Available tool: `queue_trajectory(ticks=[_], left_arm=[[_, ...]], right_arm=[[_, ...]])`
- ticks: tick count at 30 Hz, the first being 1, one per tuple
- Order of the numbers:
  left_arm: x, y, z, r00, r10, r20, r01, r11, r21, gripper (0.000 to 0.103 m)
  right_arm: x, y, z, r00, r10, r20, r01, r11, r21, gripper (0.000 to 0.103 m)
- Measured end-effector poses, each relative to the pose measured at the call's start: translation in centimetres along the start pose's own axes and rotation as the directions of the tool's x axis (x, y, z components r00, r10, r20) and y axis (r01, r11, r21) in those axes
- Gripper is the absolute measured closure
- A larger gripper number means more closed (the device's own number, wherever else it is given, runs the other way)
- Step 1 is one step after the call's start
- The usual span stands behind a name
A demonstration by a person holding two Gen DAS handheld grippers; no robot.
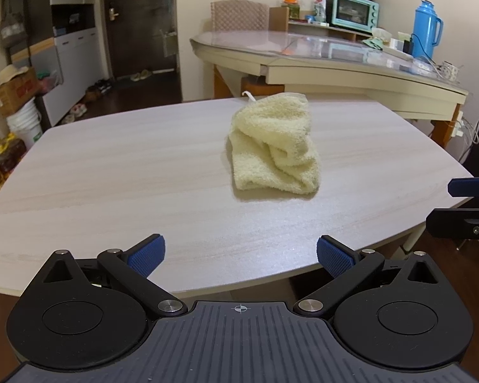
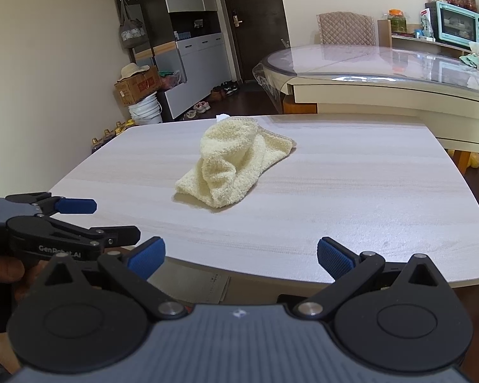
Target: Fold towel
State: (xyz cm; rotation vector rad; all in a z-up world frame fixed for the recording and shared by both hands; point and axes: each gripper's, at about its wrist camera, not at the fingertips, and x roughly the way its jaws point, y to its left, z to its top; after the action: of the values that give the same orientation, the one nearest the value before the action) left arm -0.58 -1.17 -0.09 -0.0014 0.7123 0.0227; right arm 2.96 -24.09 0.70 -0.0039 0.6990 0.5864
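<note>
The left gripper [image 1: 241,257] has its jaws spread wide, the two blue ribbed pads [image 1: 148,253] far apart with nothing between them. It hovers at the near edge of the table [image 1: 111,166], its fingers pointing across the pale wood-grain top. The right gripper [image 2: 241,257] is likewise fully spread and holds nothing; its pads [image 2: 333,257] hang just over the same near edge.

In the right wrist view the left gripper [image 2: 76,206] shows at the left, close alongside, one blue pad reaching over the table's corner. In the left wrist view the right gripper [image 1: 471,186] juts in from the right edge, level with the table's side.

Ahead of both tools, well apart from their fingertips, lies the towel [image 1: 276,145], a cream terry cloth heaped in a crumpled bundle near the middle of the table. From the left gripper it sits straight ahead and slightly right; from the right gripper [image 2: 236,162] it sits ahead and a little left. A small white loop [image 1: 249,94] sticks out at its far end.

Beyond the table stands a second, glass-topped table [image 1: 319,60], with a teal toaster oven [image 1: 354,11] and a blue thermos [image 1: 426,28] at its far side.
</note>
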Motion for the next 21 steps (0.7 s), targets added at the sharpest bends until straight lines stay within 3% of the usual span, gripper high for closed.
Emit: queue_trajectory(ticks=[21], left_arm=[[2.0,0.1,1.0,1.0,-0.005,-0.022,0.005,1.0,0.011,0.0]], right_arm=[[1.7,-1.1,0.8,1.0,-0.015,-0.02,0.015,1.0,0.01,0.0]])
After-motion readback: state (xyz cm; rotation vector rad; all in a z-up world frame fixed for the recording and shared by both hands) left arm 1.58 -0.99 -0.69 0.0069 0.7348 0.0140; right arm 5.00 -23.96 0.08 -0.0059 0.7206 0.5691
